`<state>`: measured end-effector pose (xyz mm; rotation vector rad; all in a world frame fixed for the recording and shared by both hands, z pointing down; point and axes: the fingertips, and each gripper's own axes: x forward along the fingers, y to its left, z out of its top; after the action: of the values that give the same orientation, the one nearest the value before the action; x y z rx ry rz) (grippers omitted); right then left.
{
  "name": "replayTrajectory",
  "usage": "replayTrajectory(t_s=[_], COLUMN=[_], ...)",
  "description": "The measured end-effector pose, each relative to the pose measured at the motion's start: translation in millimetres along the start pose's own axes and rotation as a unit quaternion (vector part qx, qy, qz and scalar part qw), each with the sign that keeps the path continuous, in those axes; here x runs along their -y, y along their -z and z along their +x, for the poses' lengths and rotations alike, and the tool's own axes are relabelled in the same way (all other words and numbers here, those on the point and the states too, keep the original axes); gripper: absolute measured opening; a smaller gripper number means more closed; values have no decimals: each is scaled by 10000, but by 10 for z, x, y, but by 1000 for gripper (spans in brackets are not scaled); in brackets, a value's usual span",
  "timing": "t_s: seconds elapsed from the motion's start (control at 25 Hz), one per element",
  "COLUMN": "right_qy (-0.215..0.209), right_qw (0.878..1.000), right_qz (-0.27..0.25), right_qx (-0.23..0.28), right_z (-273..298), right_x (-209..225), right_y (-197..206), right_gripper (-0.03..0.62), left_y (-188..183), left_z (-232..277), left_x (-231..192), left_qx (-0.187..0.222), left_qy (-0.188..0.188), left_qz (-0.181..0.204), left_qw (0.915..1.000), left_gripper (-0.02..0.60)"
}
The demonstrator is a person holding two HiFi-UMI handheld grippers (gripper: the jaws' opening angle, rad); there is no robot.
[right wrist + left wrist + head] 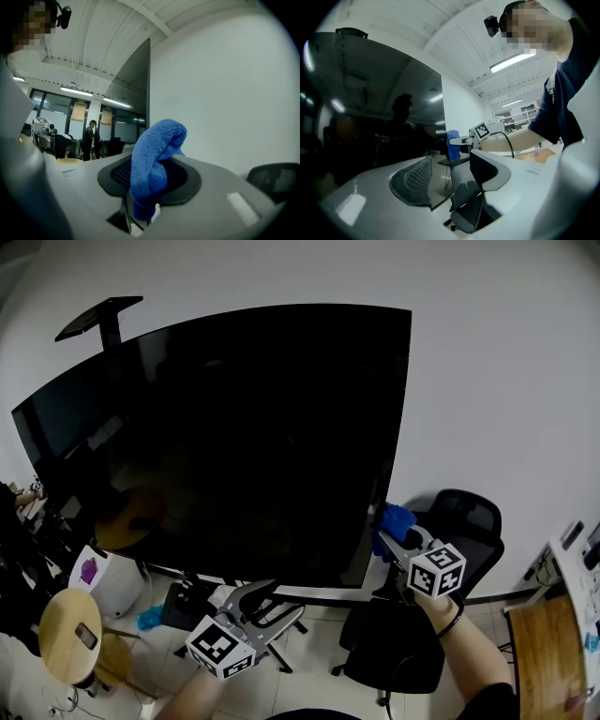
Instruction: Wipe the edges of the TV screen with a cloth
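A large black TV screen [234, 437] stands on a floor stand before a white wall. My right gripper [401, 532] is shut on a blue cloth [392, 521], which sits against the lower part of the screen's right edge. In the right gripper view the cloth [154, 164] is bunched between the jaws, and the TV's thin edge [148, 84] rises just behind it. My left gripper [272, 601] hangs open and empty below the screen's bottom edge. The left gripper view shows the dark screen [370, 117] at left and the cloth [453, 145] beyond its edge.
A black office chair [422, 615] stands just right of the TV stand, under my right arm. A round wooden stool [70, 634] and a white bin [103, 577] are at lower left. A wooden desk [553, 652] is at the far right.
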<state>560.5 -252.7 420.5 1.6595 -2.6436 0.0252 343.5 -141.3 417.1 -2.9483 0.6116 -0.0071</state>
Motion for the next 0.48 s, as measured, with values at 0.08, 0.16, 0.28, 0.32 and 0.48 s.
replayTrajectory(t_s=[0.08,0.16,0.28,0.32,0.48], right_qy=[-1,14,18,17,32], right_qw=[9999,9995,9985,9980,9957], right_qz=[120,236,390,438,617], right_qx=[-115,-222,-389,-452,-692], right_z=[8,22,41,44,46], right_x=[11,27,40,39,25], right_y=[219,431,731,831,1225], right_gripper=[140,140,140,140,140], left_y=[53,99,181,228,460], left_z=[17,34,38,35,47], left_x=[10,16,15,11,-22], left_qx=[-11,-37,-123,-147,-197], left_qy=[-24,-42,-138,-178,-300], left_qz=[-45,-89,-142,-160,-336], left_qw=[10000,9999,9997,9996,9988], left_gripper=[233,233,233,233,233])
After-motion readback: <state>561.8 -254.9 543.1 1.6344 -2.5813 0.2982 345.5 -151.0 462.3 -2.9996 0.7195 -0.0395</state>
